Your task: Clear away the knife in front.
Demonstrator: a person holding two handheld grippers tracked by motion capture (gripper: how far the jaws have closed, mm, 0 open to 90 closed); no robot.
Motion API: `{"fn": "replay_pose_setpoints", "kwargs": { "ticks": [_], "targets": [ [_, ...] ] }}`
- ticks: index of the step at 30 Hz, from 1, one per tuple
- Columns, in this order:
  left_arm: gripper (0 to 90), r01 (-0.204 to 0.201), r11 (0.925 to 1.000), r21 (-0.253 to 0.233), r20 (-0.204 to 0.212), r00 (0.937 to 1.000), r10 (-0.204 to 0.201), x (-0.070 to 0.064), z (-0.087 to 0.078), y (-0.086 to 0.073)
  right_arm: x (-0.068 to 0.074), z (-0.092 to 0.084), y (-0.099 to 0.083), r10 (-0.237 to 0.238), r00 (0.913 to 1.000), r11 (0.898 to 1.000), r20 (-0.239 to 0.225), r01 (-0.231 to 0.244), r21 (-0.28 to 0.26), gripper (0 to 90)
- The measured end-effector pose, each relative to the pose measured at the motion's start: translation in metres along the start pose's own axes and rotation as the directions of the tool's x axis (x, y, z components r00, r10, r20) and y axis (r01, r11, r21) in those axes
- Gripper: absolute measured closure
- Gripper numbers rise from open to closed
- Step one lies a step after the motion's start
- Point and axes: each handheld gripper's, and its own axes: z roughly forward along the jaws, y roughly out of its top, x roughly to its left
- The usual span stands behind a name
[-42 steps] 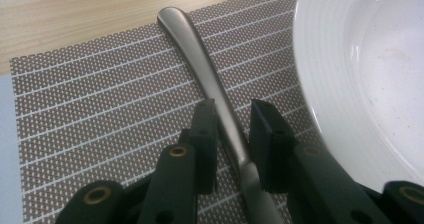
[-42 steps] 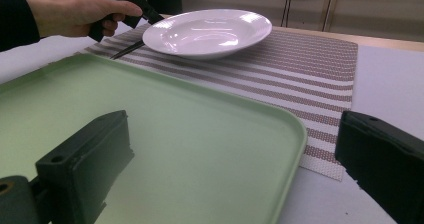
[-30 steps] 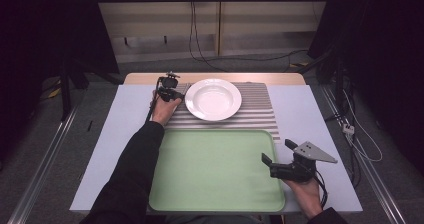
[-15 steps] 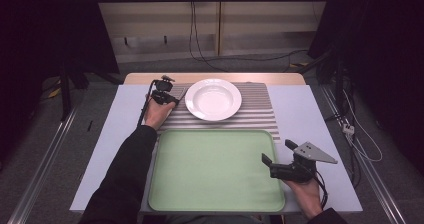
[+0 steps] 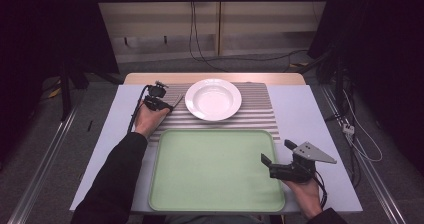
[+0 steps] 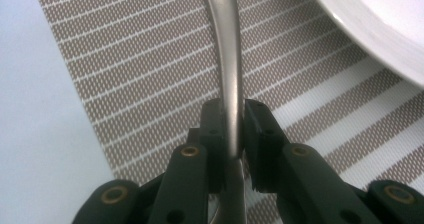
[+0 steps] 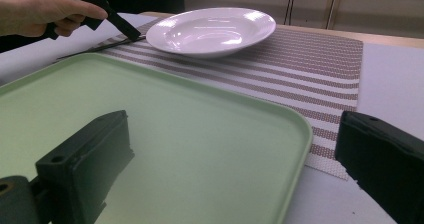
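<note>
Steel utensil handle point(image 6: 229, 59), perhaps a spoon's, gripper-clamped.

The table point(image 5: 330, 119) has a pale grey top with a strip of light wood along its far edge, and it stands on a grey floor point(image 5: 35, 149) with metal rails point(image 5: 40, 169) running past its left and right edges. Beyond the far edge a pale panelled wall point(image 5: 160, 24) carries hanging black cables point(image 5: 192, 29), flanked by dark curtains point(image 5: 45, 34) on both sides. The room is dim, with the tabletop the brightest area.

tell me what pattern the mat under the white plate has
The mat has brown and white stripes in a fine weave, clearest in the left gripper view.
</note>
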Motion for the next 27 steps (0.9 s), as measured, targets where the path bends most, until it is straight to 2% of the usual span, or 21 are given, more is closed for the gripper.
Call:
{"fn": "replay_pose_setpoints", "kwargs": {
  "ticks": [12,19,22,24,27],
  "targets": [
    [77.3,-0.002,1.0,-0.006,-0.035,0.9994,0.002,-0.005,0.007,0.007,0.001,0.002,0.0,-0.007,1.0,1.0,-0.005,0.007,0.004,1.5],
    [78.1,-0.006,0.9999,0.012,-0.041,0.9991,0.006,-0.005,0.007,0.009,0.002,0.001,0.0,-0.007,0.9999,1.0,-0.011,0.008,0.008,1.4],
    [79.0,0.008,0.9998,0.021,-0.049,0.9988,-0.007,-0.007,0.007,0.01,0.002,0.001,0.0,-0.006,0.9999,1.0,-0.011,0.007,0.008,1.4],
    [79.0,-0.019,0.9993,0.033,-0.068,0.9974,0.021,-0.009,0.007,0.012,0.002,0.001,0.0,-0.007,0.9999,1.0,-0.011,0.007,0.009,1.5],
    [78.9,-0.032,0.9985,0.043,-0.075,0.9965,0.036,-0.011,0.008,0.013,0.002,0.002,0.0,-0.006,0.9999,1.0,-0.011,0.006,0.01,1.5]
  ]
}}
